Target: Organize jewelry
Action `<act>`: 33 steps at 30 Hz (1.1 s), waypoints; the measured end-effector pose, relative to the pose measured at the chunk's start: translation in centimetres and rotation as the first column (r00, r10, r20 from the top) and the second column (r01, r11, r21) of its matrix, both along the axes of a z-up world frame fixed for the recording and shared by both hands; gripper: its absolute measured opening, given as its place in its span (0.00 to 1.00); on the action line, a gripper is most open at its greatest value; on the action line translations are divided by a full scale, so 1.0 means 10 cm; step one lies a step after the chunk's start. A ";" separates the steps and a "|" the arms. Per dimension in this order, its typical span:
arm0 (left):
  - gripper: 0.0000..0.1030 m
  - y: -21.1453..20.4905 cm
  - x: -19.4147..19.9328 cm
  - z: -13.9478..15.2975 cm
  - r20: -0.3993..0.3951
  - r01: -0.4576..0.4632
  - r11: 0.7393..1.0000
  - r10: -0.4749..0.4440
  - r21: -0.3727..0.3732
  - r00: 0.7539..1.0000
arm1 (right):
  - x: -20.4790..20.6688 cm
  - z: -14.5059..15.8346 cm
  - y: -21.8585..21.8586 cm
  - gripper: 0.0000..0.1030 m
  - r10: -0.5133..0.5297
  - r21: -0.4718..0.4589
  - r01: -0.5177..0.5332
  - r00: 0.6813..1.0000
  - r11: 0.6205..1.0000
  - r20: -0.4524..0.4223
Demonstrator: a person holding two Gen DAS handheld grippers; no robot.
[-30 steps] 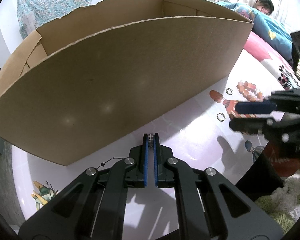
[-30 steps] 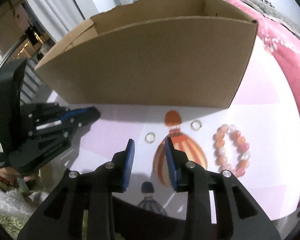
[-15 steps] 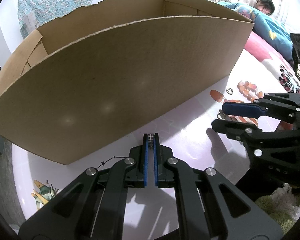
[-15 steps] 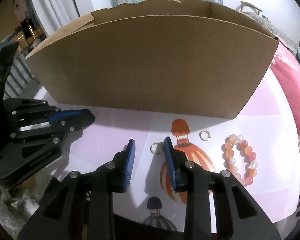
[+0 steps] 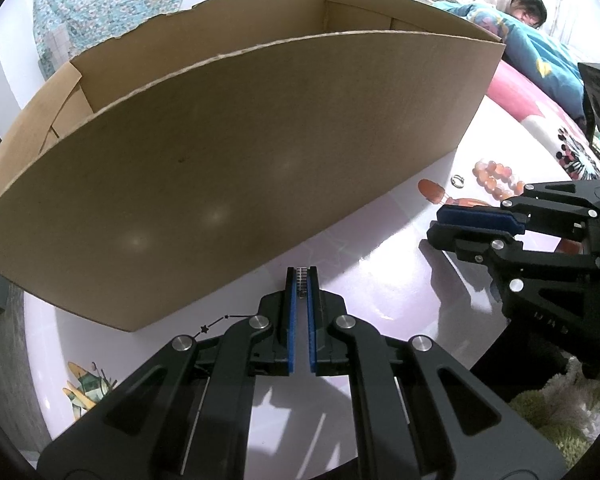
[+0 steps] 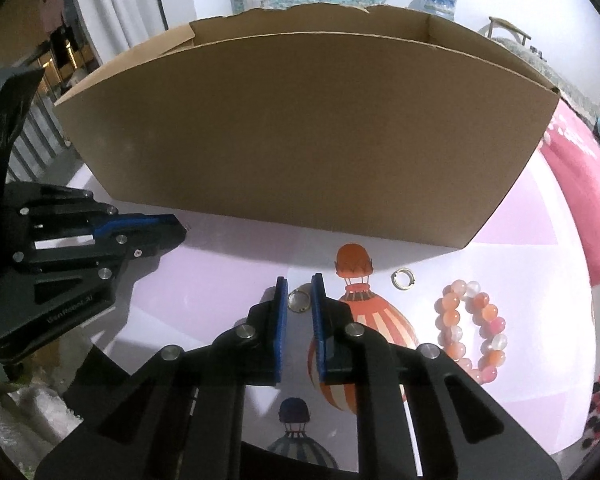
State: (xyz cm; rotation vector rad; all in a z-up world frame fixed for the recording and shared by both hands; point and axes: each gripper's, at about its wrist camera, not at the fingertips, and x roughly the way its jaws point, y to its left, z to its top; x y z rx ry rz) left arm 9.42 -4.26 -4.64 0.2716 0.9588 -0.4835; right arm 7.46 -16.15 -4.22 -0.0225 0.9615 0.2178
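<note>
Chain links show between the left gripper's blue fingers, which are clamped on a thin necklace low over the table, just before the cardboard box; that grip is unchanged over the last second. Right-wrist view: the right gripper has slid forward, so its fingers, still apart, now bracket one small ring lying flat. A second ring and bead bracelet wait beside it. Closing looks next.
</note>
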 end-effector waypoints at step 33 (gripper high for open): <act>0.04 0.20 -0.34 1.08 0.139 0.102 0.977 -0.077 -0.188 0.987 | -0.33 1.04 -0.43 0.09 -0.027 0.165 -0.007 0.978 0.986 0.206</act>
